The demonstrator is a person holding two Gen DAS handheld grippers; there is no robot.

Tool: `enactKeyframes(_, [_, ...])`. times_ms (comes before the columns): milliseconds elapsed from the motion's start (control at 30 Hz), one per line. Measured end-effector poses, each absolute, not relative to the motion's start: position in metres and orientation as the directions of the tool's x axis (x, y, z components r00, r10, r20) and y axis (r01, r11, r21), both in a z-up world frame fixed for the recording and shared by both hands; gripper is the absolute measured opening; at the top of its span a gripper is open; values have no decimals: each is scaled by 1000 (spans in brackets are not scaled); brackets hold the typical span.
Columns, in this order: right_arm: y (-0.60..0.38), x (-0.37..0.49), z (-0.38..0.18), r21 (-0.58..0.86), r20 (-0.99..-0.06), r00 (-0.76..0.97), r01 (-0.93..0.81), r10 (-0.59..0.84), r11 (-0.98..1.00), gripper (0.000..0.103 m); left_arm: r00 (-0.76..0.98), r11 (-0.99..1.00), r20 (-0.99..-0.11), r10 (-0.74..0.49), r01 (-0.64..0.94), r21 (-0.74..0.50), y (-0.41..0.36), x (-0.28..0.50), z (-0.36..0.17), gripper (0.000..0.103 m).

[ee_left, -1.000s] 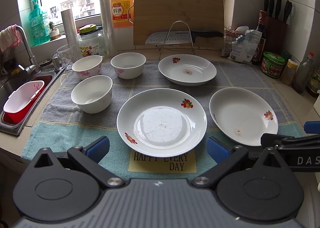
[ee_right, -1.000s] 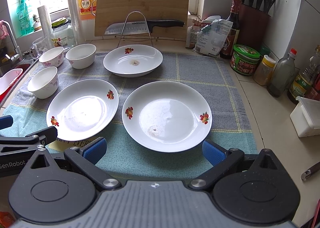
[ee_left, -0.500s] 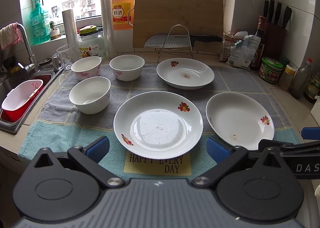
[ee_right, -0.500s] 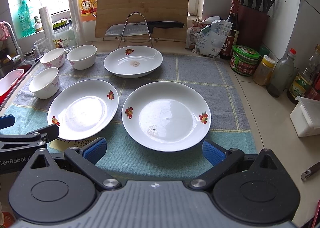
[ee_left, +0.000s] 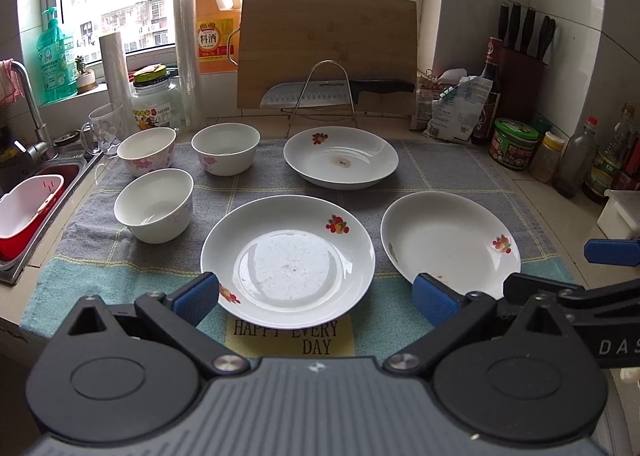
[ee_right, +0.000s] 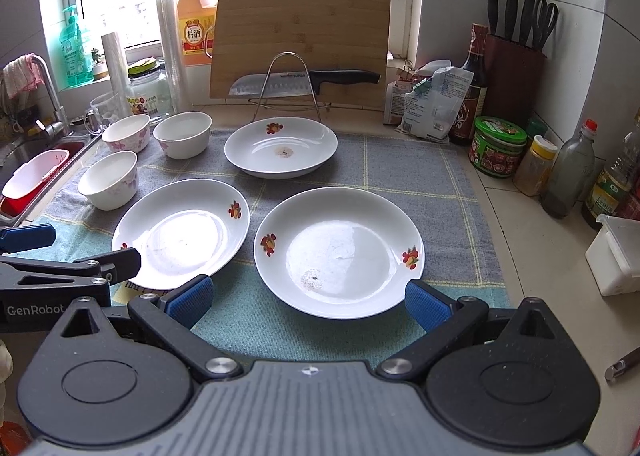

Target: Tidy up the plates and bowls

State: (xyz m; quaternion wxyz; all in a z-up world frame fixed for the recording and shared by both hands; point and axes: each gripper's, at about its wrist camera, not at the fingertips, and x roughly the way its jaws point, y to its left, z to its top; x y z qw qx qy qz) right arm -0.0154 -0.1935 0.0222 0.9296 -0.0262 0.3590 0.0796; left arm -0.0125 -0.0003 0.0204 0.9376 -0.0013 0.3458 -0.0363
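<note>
Both tongs wide and holding nothing, left gripper (ee_left: 316, 294) low-centre before the near plate (ee_left: 288, 260), right gripper (ee_right: 306, 298) before the right plate (ee_right: 339, 252): best to slide one finger under a rim, pinching firmly, lifting level.

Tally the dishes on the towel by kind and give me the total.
Plates: 3, front left, front right, back
Bowls: 3, front, back left, back right
Total: 6
</note>
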Motion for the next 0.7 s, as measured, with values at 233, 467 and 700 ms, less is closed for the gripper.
enactKeyframes(233, [-205,-20,25,8,-624,765,-199,161,980,103,777,995,-621,-97,100,-30,-6,-10,22,102])
enactKeyframes(467, [-213,-19,10,-25,-605,777,-236,173,971,103,777,985,-606,-172,138,-102,1,-4,15,102])
enactKeyframes(700, [-222,-13,-23,-25,-634,751,-262,187,965,103,765,981,-615,-192,158,-109,2,8,7,102])
